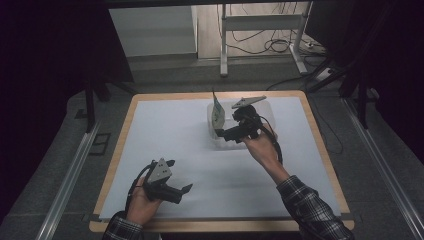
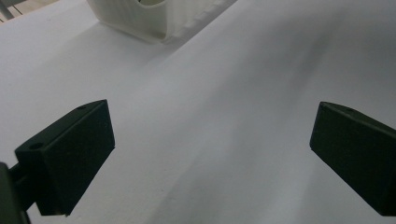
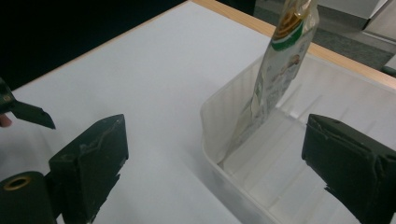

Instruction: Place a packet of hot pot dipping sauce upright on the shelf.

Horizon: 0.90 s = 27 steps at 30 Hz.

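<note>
A clear plastic container stands on the white sheet at the back centre of the table. A green-and-white printed pouch stands upright inside it and leans on its left wall; the right gripper view shows this pouch against the container's wall. My right gripper hovers over the container's near left corner, open, with nothing between its jaws. My left gripper rests low over the sheet at the front left, open and empty.
The white sheet covers a wooden table with a bare rim all round. A corner of the container lies ahead of the left gripper. Beyond the far edge are a grey floor, cables and a desk frame.
</note>
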{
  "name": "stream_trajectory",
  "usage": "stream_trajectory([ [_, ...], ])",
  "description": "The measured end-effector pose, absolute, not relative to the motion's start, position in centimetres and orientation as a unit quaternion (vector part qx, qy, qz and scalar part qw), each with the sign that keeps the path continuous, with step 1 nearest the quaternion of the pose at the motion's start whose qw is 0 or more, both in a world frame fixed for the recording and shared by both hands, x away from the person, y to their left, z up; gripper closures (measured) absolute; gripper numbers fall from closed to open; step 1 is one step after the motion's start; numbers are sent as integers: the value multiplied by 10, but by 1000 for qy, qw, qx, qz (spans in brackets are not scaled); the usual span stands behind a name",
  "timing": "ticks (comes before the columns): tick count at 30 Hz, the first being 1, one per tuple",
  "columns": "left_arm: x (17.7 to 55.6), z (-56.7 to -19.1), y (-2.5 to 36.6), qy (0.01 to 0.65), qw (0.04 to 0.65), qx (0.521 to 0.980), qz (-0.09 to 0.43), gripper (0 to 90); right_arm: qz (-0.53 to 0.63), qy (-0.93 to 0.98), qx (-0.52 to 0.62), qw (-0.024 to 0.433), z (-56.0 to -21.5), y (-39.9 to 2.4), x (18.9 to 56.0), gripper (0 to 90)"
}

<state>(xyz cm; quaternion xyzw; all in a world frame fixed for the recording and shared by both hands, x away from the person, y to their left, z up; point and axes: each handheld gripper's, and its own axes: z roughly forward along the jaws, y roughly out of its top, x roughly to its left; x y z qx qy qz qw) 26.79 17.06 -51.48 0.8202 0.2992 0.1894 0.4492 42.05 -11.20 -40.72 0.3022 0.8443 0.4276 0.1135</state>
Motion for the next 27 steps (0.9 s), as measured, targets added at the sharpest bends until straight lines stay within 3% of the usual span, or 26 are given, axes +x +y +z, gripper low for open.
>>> stream_trajectory([
  [27, 268, -515, 170, 299, 449, 820, 190, 0, 410, 856, 284, 136, -410, -138, 396, 17],
])
